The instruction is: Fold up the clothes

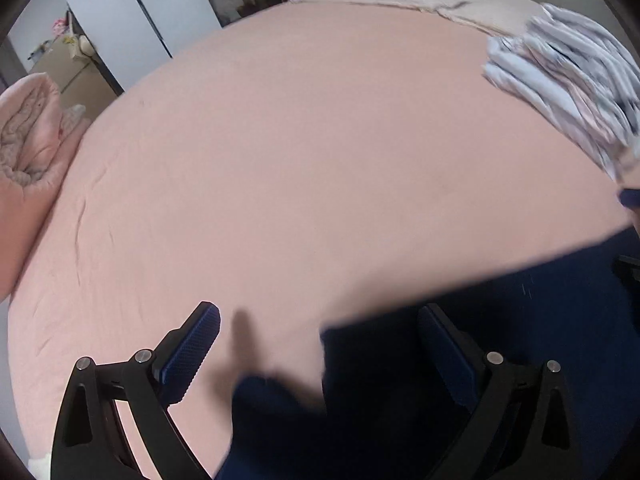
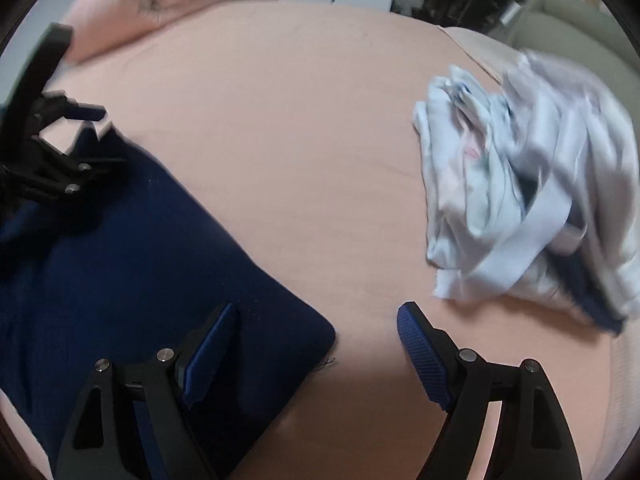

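A dark navy garment (image 2: 132, 252) lies flat on the pink bed sheet (image 2: 304, 128), and its corner points toward the bed's middle. My right gripper (image 2: 320, 320) is open just above that corner, with its left finger over the cloth. In the left wrist view the navy garment (image 1: 500, 340) fills the lower right. My left gripper (image 1: 320, 320) is open and empty, with its right finger over the cloth. The left gripper also shows in the right wrist view (image 2: 60, 148), at the garment's far edge.
A rumpled pile of pale blue-white clothes (image 2: 520, 200) lies to the right on the bed, and it also shows in the left wrist view (image 1: 568, 92). A pink quilt (image 1: 28, 144) is bunched at the far left. White wardrobe doors (image 1: 132, 12) stand beyond the bed.
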{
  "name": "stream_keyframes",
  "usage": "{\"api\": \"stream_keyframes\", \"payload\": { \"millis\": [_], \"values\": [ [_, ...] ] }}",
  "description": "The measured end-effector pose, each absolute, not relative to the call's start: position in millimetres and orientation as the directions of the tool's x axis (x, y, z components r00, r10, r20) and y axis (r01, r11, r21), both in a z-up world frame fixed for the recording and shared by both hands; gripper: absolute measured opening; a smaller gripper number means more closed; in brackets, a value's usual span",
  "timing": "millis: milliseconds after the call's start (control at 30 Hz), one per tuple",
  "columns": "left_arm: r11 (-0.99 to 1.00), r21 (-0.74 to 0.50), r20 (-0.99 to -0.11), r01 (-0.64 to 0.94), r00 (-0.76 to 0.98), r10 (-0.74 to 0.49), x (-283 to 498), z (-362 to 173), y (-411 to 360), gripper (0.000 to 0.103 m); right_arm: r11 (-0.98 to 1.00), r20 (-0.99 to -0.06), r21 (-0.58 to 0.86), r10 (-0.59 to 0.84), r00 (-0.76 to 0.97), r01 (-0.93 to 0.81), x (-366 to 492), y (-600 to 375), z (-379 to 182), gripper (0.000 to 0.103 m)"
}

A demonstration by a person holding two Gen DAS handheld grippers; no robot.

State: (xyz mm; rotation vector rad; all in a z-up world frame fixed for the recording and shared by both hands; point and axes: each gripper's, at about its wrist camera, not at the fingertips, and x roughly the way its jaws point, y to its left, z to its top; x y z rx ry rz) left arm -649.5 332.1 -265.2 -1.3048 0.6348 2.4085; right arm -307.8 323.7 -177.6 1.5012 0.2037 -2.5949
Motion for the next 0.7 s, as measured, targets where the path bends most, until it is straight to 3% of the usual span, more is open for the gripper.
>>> {"api": "stream_keyframes", "payload": {
  "millis": [100,233,367,467,600,700],
  "values": [
    [-0.876,0.189,-0.845,-0.444,-0.528,0.085,-644,-249,313,0.099,-0.993,-0.858,-0.061,-0.001,-0.514,0.104,-303,336,-175,0.089],
    [-0.852,0.009,-0.872,-0.524,-0.42,0.249,-605,-222,295,0.099,-0.995,-0.833,-0.05,-0.007,-0.553,0.087,-282,331,-157,0.089],
    [-0.796,0.108,-0.918,-0.596,-0.366,0.15,-543,-220,292,0.099,-0.967,-0.85,0.112,-0.213,-0.482,0.23,-258,300,-146,0.089],
    [-0.819,0.093,-0.941,-0.567,-0.318,0.114,-493,-216,253,0.099,-0.946,-0.865,0.132,-0.256,-0.432,0.295,-248,283,-146,0.089],
    [-0.892,0.007,-0.977,-0.453,-0.194,0.091,-448,-243,226,0.099,-0.947,-0.866,0.099,-0.234,-0.443,0.307,-216,271,-145,0.089],
    [-0.901,0.124,-0.978,-0.415,-0.207,-0.039,-414,-266,203,0.101,-0.948,-0.912,-0.069,-0.066,-0.405,0.311,-173,297,-175,0.089]
  ]
}}
